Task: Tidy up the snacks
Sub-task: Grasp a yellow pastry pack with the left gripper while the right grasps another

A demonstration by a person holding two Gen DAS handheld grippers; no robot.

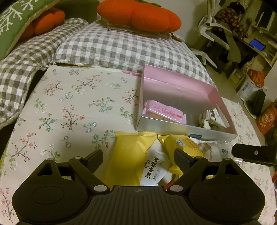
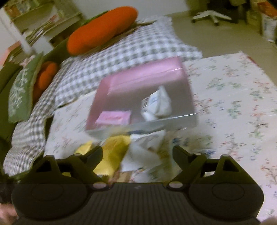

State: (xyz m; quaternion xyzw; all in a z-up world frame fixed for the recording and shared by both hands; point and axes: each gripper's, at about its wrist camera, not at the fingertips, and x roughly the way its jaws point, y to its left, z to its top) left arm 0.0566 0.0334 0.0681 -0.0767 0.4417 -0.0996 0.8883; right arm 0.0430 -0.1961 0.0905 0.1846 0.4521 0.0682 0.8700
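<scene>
My left gripper (image 1: 138, 155) hangs with its jaws spread wide over the heap of snacks, and nothing sits between the fingers. My right gripper (image 2: 137, 153) is spread just as wide and grips nothing either; its view is smeared with blur, so fine detail there escapes me. From the left wrist view I can also see one black finger of the right gripper poking in from the right edge, just in front of the box.

One pink box (image 1: 180, 83) lies open on the flowered tablecloth (image 1: 69, 103). Inside I count two things: one pink packet (image 1: 164, 112) at the near left corner and one white packet (image 1: 214, 117) at the near right corner. In the right wrist view the same box (image 2: 147, 74) shows the pink packet (image 2: 113, 117) and the white packet (image 2: 157, 102) well apart.

In front of the box, touching its near wall, is the loose heap. I can count two yellow packets: a large yellow packet (image 1: 128, 155) on the left and a smaller yellow packet (image 1: 185, 143) to its right, with one white sachet (image 1: 154, 169) printed in black letters lying between them. More pale wrappers sit further right, but I cannot count them.

Behind the table lies one checked quilt (image 1: 112, 45), with two orange cushions (image 1: 138, 13) on it and one green pillow (image 1: 15, 20) at the far left.
</scene>
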